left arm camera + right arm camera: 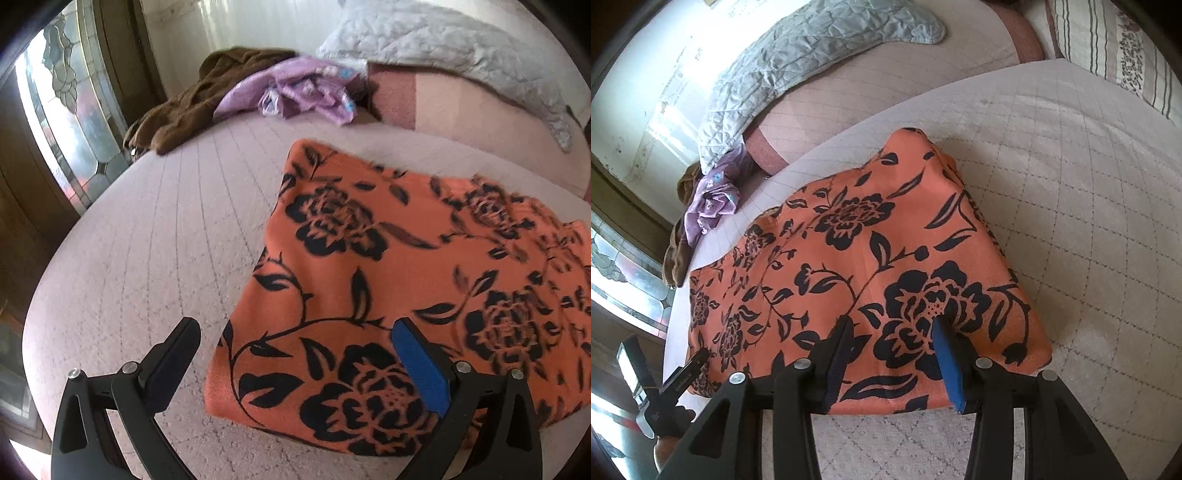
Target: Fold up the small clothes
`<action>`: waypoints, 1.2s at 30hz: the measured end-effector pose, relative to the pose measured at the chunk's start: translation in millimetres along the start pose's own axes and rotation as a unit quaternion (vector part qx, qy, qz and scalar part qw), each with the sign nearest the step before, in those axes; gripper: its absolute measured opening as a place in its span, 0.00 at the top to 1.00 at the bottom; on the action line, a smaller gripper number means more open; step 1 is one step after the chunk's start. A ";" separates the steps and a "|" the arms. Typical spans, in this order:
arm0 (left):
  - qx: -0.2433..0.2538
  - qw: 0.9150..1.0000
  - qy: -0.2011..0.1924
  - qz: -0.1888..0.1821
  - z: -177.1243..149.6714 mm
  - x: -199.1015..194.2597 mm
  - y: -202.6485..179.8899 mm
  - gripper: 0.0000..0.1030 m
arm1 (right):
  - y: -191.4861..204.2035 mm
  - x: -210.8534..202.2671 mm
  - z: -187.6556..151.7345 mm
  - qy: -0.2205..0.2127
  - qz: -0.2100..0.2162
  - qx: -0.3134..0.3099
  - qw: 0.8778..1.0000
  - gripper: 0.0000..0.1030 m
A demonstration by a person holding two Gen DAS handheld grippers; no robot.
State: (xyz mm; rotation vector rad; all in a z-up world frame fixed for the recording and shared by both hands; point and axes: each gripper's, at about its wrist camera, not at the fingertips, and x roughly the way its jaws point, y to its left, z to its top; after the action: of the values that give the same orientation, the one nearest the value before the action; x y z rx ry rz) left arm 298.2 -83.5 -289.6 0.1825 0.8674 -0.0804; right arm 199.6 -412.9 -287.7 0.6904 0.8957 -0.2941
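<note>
Left gripper (295, 339) is hanging wide open, empty, over the near left corner of the orange floral garment (388, 280). Right gripper (892, 332) is sitting part open, empty, above its near edge. Garment is lying folded on the quilted bed (147, 240). Purple cloth (295, 92) and brown cloth (184, 110) are lying far left.

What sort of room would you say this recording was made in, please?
Most likely a bedroom at home: the orange floral garment lies on a quilted bed cover, a striped pillow sits at the far end, and more clothes are heaped beside a leaded-glass door.
</note>
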 end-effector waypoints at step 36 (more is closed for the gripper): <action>0.028 0.996 -0.072 -0.048 1.4 -58.4 -9.9 0.00 | 29.4 20.7 -16.2 0.032 -0.011 -0.057 0.998 0.52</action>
State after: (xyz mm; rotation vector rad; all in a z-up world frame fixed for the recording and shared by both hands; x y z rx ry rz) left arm 260.1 -93.7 -245.3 0.1854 0.7296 -0.2060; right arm 217.1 -379.3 -298.6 0.5872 0.9732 -0.2391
